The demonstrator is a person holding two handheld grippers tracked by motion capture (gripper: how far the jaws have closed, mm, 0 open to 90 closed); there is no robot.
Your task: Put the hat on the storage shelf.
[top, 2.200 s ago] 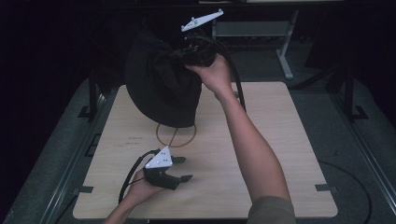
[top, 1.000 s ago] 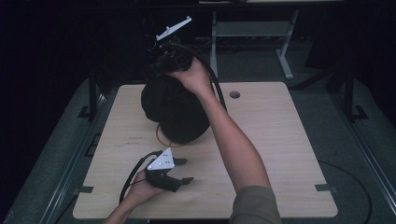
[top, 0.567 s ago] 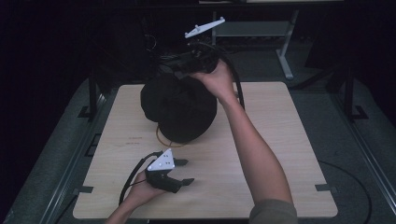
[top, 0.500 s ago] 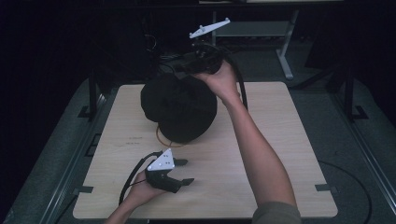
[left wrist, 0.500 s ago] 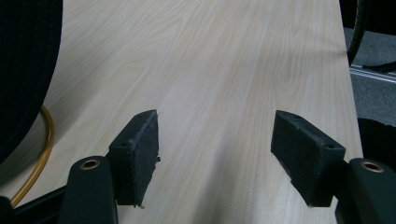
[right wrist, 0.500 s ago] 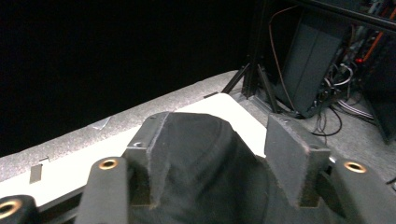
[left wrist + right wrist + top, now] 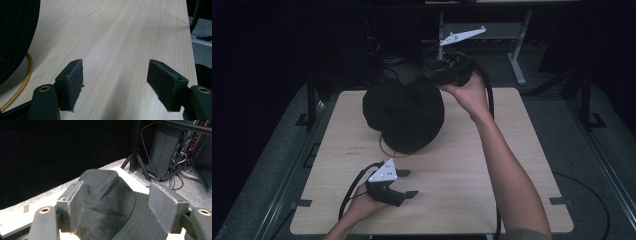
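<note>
High view shows the pale wooden table (image 7: pixel 492 165) carrying a large floppy black fabric hat (image 7: pixel 404 114) at its far middle, resting on a thin golden ring (image 7: pixel 384 149). The right gripper (image 7: pixel 447 75) has its jaws spread around the hat's soft rim, apparently to set it down or let go. The left gripper (image 7: pixel 404 184) rests released near the front, probably waiting.
</note>
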